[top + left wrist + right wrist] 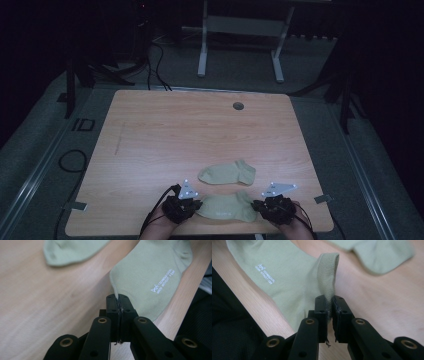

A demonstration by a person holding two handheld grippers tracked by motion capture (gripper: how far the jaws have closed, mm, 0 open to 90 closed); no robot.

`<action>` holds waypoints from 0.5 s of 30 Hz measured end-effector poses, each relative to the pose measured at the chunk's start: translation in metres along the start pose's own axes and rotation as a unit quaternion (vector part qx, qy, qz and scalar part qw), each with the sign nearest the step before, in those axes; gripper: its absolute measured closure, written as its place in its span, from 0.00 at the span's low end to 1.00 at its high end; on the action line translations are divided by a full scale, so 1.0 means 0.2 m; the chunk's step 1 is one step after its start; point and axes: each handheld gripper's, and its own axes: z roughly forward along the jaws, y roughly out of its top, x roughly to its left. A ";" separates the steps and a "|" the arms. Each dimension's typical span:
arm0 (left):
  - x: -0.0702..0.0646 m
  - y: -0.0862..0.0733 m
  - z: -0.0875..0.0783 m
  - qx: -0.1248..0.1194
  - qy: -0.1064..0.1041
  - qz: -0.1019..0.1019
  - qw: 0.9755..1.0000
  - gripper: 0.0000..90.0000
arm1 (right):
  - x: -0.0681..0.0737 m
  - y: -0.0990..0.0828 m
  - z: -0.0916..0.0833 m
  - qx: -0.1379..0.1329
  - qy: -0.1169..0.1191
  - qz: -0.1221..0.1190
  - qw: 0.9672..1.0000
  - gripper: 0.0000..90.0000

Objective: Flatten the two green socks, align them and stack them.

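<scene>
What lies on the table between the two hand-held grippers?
In the high view, the near sock spans the stretch between the left hand-held gripper and the right hand-held gripper. Each is shut on one end of it.

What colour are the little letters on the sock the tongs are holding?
White, printed on the pale green near sock. They show best in the left gripper view.

Both grippers, left (196, 204) and right (258, 205), low, fingers pinched together.
</scene>
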 end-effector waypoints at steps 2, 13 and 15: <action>0.00 0.03 -0.03 -0.010 0.005 -0.001 1.000 0.98 | -0.01 0.03 -0.04 -0.014 -0.001 -0.004 1.000 0.92; 0.09 0.27 -0.13 -0.029 0.034 0.007 0.999 0.98 | -0.12 0.25 -0.15 -0.047 -0.018 -0.002 0.999 0.92; 0.11 0.31 -0.13 -0.027 0.041 0.012 0.999 0.98 | -0.15 0.29 -0.15 -0.050 -0.023 0.002 0.999 0.92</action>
